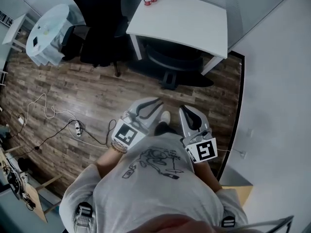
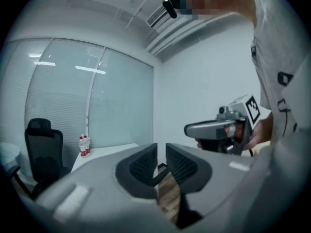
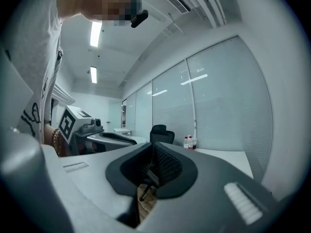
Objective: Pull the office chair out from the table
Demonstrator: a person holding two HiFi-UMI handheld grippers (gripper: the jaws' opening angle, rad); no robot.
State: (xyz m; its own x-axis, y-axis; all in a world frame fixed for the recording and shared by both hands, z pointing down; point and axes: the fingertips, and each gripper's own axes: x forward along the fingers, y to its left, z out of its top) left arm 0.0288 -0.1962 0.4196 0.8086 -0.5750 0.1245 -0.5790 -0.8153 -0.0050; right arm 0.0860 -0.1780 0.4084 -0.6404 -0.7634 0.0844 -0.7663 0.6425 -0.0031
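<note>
your left claw (image 1: pixel 154 103) gaped slightly, right claw (image 1: pixel 188 113) sat closed, both empty; you'd next have to reach the chair (image 1: pixel 170 59) under the worktop (image 1: pixel 194 21).

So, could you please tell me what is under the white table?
An office chair is tucked under the white table: its dark seat and base show at the front edge. The tabletop covers the rest of it.

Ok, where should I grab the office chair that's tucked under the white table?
Probably the curved dark upper edge of the office chair sticking out past the white table's near edge. Come from the open floor side, where you stand: the tabletop covers the rest of it.
</note>
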